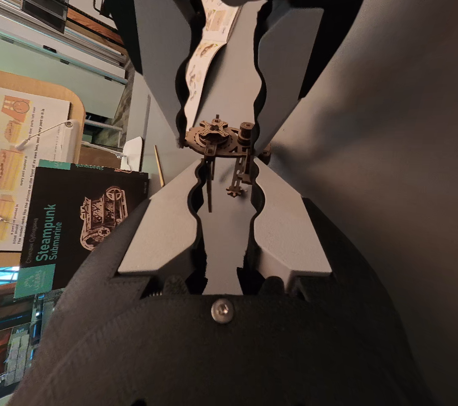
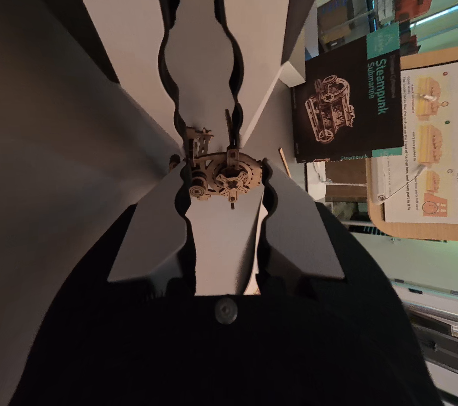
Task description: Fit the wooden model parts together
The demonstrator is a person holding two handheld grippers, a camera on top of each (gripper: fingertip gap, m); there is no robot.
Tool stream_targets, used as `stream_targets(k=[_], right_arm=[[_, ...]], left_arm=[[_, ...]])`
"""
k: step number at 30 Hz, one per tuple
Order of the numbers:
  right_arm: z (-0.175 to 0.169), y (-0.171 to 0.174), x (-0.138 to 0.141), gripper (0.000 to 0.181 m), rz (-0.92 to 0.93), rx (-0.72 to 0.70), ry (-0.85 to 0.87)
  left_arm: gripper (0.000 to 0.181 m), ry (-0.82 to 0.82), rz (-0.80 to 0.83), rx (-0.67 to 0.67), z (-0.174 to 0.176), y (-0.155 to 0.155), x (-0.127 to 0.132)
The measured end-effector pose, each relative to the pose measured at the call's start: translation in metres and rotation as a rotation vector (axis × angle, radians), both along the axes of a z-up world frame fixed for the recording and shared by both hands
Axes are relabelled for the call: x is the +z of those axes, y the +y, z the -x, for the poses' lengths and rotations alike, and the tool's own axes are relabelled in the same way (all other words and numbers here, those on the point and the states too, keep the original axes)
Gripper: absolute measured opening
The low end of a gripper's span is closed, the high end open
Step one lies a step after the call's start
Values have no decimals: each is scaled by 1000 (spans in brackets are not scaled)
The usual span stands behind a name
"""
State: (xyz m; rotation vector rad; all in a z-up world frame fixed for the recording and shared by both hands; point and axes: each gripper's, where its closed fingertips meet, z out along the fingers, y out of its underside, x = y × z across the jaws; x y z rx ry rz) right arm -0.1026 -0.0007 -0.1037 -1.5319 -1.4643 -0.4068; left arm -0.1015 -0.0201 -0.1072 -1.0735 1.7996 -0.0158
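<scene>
Both tongs, left (image 1: 226,161) and right (image 2: 224,166), clamped tip-to-tip on the wooden assembly (image 1: 218,138), steadying opposite ends for seating parts

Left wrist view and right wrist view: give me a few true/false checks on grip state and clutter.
1. The wooden model lies flat and untouched. False: both grippers grip it.
2. The left gripper and right gripper meet tip to tip at the model. True.
3. The right gripper is open and empty. False: it clamps the model's disc end.
4. A dark box picturing a model sits off to the side. True.
5. A thin wooden stick lies near that box. True.
</scene>
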Motion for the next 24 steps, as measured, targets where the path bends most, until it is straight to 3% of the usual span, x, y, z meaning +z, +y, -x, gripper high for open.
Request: stream_targets(k=[7,24], right_arm=[[8,-9,-6,49,-66,162,-63],[10,-15,-7,41,-39,187,-27]], left_arm=[[33,19,34,-21,1,-4,-3],[33,27,28,-34,1,-6,-6]])
